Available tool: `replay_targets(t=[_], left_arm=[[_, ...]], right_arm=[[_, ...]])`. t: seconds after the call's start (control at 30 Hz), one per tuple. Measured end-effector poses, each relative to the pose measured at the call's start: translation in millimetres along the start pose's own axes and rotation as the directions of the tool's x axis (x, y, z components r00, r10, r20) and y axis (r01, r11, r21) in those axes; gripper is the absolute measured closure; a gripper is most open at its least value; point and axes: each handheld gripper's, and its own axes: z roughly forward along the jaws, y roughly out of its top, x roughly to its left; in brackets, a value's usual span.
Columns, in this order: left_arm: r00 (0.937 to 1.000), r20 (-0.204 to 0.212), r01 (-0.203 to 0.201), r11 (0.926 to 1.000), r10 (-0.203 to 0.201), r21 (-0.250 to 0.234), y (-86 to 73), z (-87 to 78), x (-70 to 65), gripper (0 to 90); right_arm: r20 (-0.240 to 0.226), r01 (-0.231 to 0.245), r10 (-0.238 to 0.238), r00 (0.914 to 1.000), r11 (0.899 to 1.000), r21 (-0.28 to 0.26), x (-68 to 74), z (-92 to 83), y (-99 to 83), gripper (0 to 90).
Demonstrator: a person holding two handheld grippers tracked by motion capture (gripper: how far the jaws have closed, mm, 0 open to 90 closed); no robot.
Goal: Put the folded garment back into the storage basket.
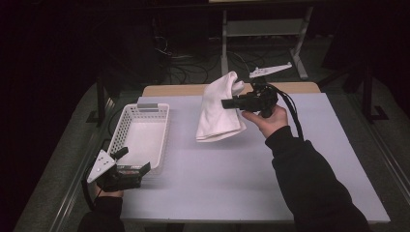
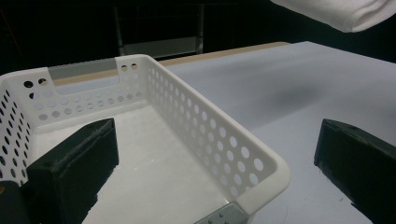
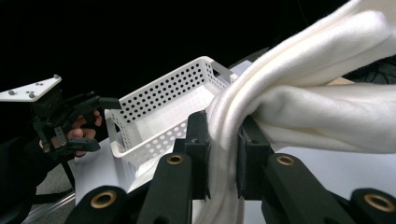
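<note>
A folded white towel (image 1: 218,108) hangs above the middle of the table, lifted off the surface. My right gripper (image 1: 228,103) is shut on the towel; in the right gripper view its black jaws pinch the folded cloth (image 3: 223,140) between them. A white perforated basket (image 1: 140,135) stands empty at the table's left. My left gripper (image 1: 135,162) rests by the basket's near right corner, open, with the basket rim (image 2: 261,158) between its spread jaws. A lower corner of the towel (image 2: 345,11) shows at the top right of the left gripper view.
The table (image 1: 217,174) has a pale top with a wooden strip along its far edge. Beyond it stand a metal frame leg (image 1: 225,38) and cables on a dark floor. In the right gripper view the left hand with its gripper (image 3: 70,123) shows beside the basket (image 3: 163,107).
</note>
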Motion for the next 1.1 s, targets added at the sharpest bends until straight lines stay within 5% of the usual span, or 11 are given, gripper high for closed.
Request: replay_targets(t=[1.1], left_arm=[[1.0,0.006,0.0,1.0,0.0,0.005,-0.2,-0.1,0.4,0.0]], right_arm=[[-0.028,0.056,-0.055,0.9981,0.998,0.022,20.4,43.1,35.4,76.2]])
